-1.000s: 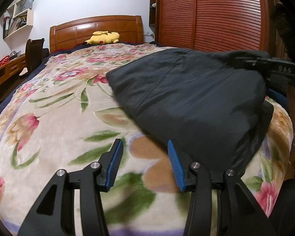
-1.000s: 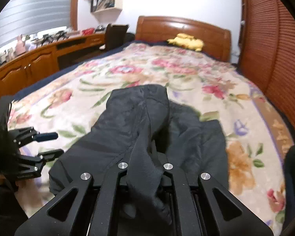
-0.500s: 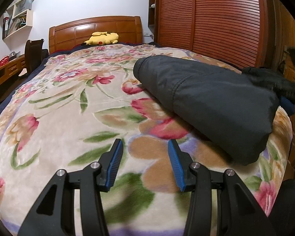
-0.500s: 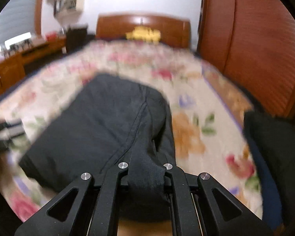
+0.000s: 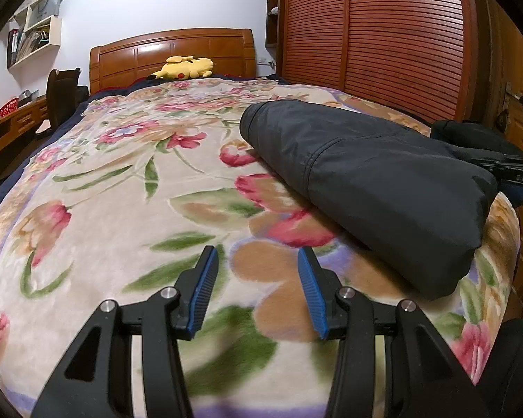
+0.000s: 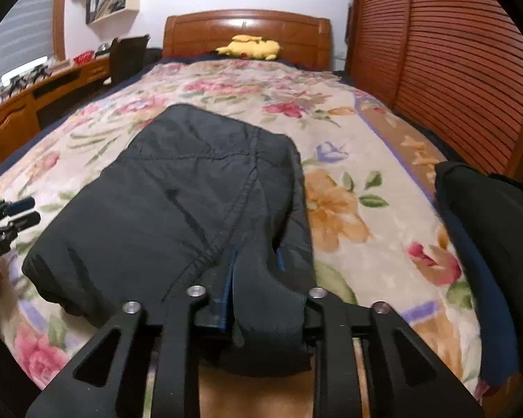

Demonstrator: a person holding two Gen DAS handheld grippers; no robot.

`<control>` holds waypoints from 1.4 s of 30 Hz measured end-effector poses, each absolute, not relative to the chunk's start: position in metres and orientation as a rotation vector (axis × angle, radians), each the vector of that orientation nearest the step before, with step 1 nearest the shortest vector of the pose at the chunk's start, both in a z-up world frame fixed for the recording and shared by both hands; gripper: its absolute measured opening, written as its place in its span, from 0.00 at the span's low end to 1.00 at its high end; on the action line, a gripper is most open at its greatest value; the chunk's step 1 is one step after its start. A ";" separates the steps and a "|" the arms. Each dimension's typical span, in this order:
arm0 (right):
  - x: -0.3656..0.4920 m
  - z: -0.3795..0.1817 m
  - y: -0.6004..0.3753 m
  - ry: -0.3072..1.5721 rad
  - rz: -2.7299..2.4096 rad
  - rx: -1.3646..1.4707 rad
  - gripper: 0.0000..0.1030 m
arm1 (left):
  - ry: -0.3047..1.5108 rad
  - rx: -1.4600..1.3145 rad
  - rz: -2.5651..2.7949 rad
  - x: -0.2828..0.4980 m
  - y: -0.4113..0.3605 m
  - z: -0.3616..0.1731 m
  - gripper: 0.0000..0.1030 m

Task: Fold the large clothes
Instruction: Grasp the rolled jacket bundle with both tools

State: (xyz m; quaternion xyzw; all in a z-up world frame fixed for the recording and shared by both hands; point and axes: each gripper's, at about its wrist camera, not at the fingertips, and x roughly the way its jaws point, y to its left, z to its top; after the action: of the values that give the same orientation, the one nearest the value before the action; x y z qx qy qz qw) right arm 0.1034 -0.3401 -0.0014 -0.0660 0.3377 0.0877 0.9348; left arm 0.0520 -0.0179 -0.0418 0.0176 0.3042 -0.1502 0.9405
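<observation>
Bedroom: a bed (image 5: 104,209) under a floral blanket, wooden headboard (image 5: 171,52) at the far end with a yellow plush toy (image 5: 186,68) against it, slatted wooden wardrobe doors (image 5: 383,41) along the side ahead and to the right of my left hand-held gripper (image 5: 258,287), wall shelves (image 5: 35,38) and a wooden desk (image 6: 35,104) on the opposite side.

The dark jacket (image 6: 177,209) lies folded into a thick bundle on the blanket. It sits ahead and to the right of my left hand-held gripper, apart from it, and directly ahead of my right hand-held gripper (image 6: 254,278), with its near end reaching back between that tool's jaws.

Left hand-held gripper: jaws partly spread, blue pads (image 5: 204,292) clear, nothing between them but blanket below. It hovers over the near part of the bed.

Right hand-held gripper: jaws have just been opening. A ribbed cuff or hem of the jacket (image 6: 266,313) lies between them. The blue pads (image 6: 226,289) show at either side of the fabric and appear no longer pressed on it, so the pinch looks released.

A second dark bundle (image 6: 488,230) rests at the bed's edge, to the right of my right hand-held gripper
</observation>
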 end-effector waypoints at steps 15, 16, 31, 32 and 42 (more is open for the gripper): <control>0.050 -0.002 -0.364 0.645 0.147 -0.128 0.59 | 0.660 0.022 -0.346 0.072 -0.025 -0.029 0.46; 0.050 -0.005 -0.366 0.649 0.157 -0.121 0.59 | 0.659 0.024 -0.354 0.076 -0.027 -0.026 0.46; 0.074 -0.044 -0.376 0.696 0.193 -0.067 0.59 | 0.698 0.057 -0.376 0.196 -0.079 0.005 0.47; 0.076 -0.047 -0.374 0.698 0.194 -0.067 0.59 | 0.701 0.060 -0.374 0.203 -0.081 0.005 0.47; 0.086 -0.057 -0.373 0.696 0.227 0.014 0.59 | 0.772 0.063 -0.328 0.277 -0.097 -0.021 0.48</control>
State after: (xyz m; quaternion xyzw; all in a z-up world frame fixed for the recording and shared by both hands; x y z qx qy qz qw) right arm 0.0863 -0.3733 -0.0571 0.0067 0.3404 0.1109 0.9337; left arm 0.2772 -0.0970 -0.0206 0.0307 0.3748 -0.1594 0.9128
